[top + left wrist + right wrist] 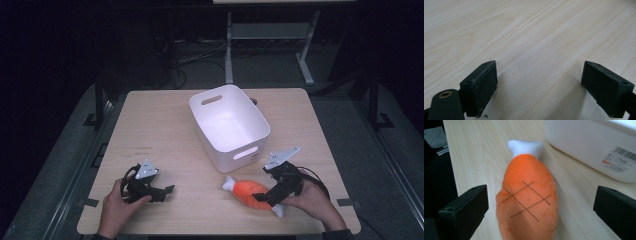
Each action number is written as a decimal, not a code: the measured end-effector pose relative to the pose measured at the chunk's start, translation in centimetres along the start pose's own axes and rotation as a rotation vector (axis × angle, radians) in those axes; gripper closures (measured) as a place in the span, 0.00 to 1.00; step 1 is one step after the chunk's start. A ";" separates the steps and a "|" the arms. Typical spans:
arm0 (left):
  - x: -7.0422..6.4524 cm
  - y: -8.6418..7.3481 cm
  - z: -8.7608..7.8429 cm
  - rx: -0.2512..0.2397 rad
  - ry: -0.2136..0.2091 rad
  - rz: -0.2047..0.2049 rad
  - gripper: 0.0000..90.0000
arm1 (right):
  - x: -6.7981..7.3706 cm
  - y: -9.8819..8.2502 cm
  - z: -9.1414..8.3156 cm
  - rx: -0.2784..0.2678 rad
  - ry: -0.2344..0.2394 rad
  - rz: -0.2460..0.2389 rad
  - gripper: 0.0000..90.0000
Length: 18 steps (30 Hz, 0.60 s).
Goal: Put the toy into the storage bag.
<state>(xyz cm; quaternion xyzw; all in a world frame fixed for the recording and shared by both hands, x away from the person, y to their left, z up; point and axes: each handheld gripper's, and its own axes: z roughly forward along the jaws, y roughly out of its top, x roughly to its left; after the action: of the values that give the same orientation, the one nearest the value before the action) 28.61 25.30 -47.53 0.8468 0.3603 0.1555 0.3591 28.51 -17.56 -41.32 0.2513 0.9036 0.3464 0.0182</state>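
The room around the bench [165,130] is dim, almost black, and light from above brightens the wood. Both gripper views are evenly lit with soft shadows; their near jaws blur slightly.

Right gripper view: the plush drumstick [527,195] between my fingers [465,208] runs off the bottom edge, near end unseen. White bin [594,147] past the right finger is cut by top and right edges; its label print is too small to read.
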 end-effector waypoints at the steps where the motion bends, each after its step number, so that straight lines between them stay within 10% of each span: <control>1: 0.0 0.0 0.0 0.001 0.000 0.001 0.14 | 0.0 0.1 0.2 0.002 0.004 -0.002 0.00; 18: 0.0 0.0 0.0 0.001 0.000 0.002 0.14 | 0.8 0.5 1.7 0.044 0.029 -0.052 0.00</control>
<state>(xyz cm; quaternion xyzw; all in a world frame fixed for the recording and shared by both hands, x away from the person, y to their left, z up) 28.61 25.31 -47.52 0.8473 0.3597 0.1557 0.3583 28.33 -15.79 -42.24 0.2231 0.9174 0.3295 0.0083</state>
